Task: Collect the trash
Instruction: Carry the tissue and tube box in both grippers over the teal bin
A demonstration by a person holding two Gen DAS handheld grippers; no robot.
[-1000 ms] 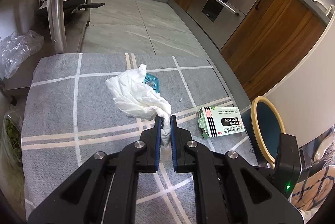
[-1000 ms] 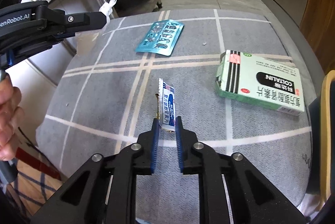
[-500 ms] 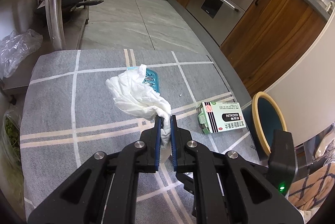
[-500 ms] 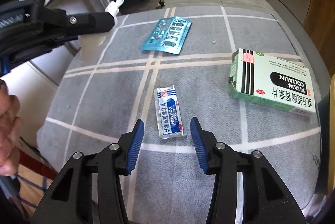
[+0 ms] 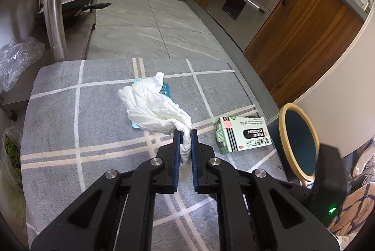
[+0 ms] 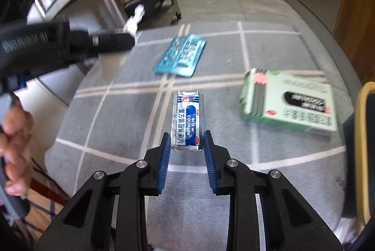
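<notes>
Left wrist view: tissue held, three items of trash left on the cushion

Left wrist view showed the left gripper [image 5: 184, 133] with its fingers narrow, pinching one end of a crumpled white tissue [image 5: 152, 108] above a grey checked cushion [image 5: 58, 124]. The tissue hid most of a teal blister pack [image 5: 166, 89] lying near the far edge of the cushion. A green and white medicine box [image 5: 243, 135] lay at the cushion's right edge. Just beyond that edge stood a dark bin with a tan rim [image 5: 287, 147], its mouth facing the camera.

Right wrist view showed the right gripper [image 6: 185, 140] with its fingers wide apart, one on each side of the near end of a blue and white foil sachet [image 6: 187, 120]. The sachet lay flat near the middle of the cushion [image 6: 117, 124]. It appeared loose, not yet gripped. The blister pack [image 6: 180, 55] lay farther back, and the medicine box [image 6: 288, 103] lay to the right, blurred. The bin rim [image 6: 362, 145] showed at the right border. The left gripper [image 6: 130, 39] crossed the upper left with the tissue's tip [image 6: 134, 18] beyond it.

Judging by this, the task was at an early stage. Only the tissue was picked up, and nothing could be seen inside the bin. The sachet, the blister pack and the box remained to be collected.
</notes>
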